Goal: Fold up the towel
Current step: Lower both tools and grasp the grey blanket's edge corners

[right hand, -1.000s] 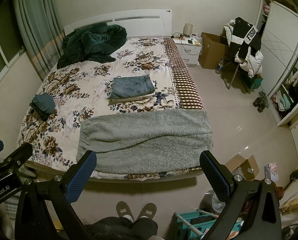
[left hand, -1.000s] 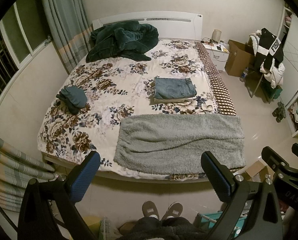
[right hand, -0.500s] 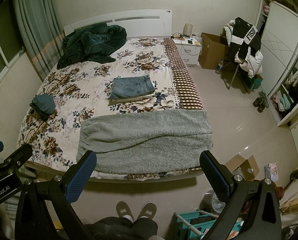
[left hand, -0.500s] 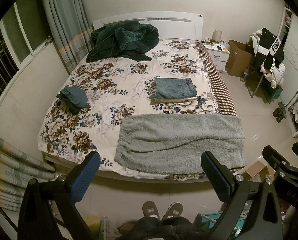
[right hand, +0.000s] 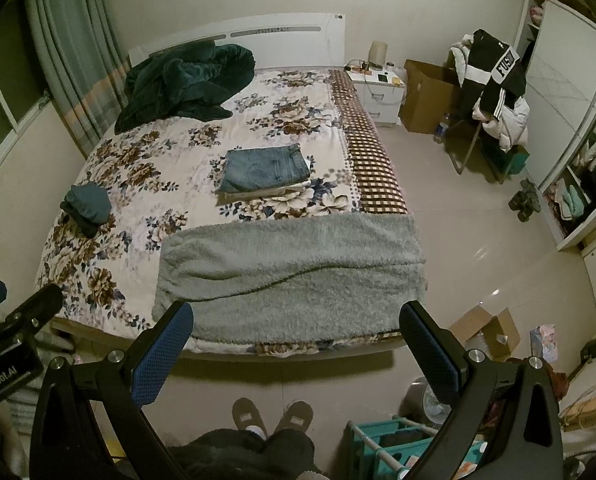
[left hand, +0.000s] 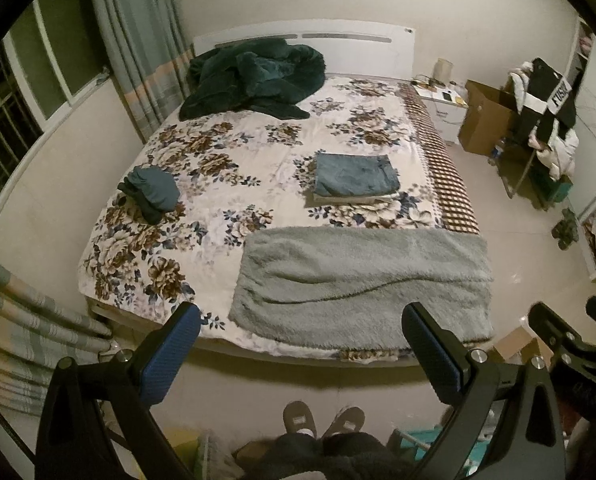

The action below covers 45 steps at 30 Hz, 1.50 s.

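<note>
A grey fluffy towel (left hand: 361, 280) (right hand: 290, 276) lies spread across the foot of the bed, its near edge at the mattress edge, with one long crease across it. My left gripper (left hand: 301, 328) is open, held in the air short of the bed, nothing between its blue-padded fingers. My right gripper (right hand: 296, 326) is also open and empty, level with the towel's near edge but well back from it. Each gripper shows at the other view's edge.
The floral bedspread (left hand: 226, 168) carries a folded stack topped by jeans (left hand: 355, 176), a small teal bundle (left hand: 154, 190) on the left, and a dark green blanket heap (left hand: 254, 80) by the headboard. Slippered feet (right hand: 274, 416) stand below. A teal rack (right hand: 397, 448) and cardboard box (right hand: 485, 332) sit on the floor right.
</note>
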{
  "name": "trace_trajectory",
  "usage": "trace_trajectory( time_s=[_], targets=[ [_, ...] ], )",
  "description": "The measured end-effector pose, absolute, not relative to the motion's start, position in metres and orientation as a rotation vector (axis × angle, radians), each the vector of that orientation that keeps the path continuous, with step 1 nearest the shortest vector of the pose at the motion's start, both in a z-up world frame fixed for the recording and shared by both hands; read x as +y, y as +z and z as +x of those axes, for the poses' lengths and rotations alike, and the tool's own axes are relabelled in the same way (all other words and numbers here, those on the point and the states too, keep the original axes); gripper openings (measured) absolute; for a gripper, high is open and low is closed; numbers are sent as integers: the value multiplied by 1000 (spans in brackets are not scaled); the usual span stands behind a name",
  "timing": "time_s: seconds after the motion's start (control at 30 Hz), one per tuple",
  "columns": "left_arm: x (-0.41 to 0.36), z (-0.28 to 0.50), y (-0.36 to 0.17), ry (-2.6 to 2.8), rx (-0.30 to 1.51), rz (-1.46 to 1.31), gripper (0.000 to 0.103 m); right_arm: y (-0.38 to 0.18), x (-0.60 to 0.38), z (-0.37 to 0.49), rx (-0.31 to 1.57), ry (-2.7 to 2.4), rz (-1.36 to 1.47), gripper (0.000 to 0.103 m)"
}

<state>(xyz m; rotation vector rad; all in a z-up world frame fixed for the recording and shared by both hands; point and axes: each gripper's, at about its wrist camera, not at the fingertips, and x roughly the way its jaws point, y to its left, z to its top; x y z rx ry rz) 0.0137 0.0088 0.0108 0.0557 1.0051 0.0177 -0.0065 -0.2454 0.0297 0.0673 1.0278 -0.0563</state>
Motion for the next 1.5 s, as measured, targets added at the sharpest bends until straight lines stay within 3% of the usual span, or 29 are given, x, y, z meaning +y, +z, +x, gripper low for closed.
trace_trajectory(
  time_s=[0.27,0.53,1.0,1.3,1.33,1.4,1.43,1.5],
  targets=[
    [5,72,-53,171,1061,50,103,-26,-280,43,1078,-72,87,103],
    [21,168,-155,278,1256,25,103,-130,-314,155,1197,-103,180,103],
    [69,410,-390,387,1629,-255,103,-424,-381,425,1487,-391,591,103],
    [93,489,-550,515,1840,-500,103,-585,-418,501,1591,-594,757,103],
    [96,490,-559,537,1847,-513,100,-594,-420,503,1597,-606,767,103],
    [101,490,-569,581,1842,-517,77,-617,-424,512,1609,-638,795,103],
    [102,491,-571,592,1831,-515,72,-629,-425,517,1612,-647,821,103],
    [104,488,-569,606,1798,-505,45,-643,-426,524,1616,-657,844,102]
  ],
)
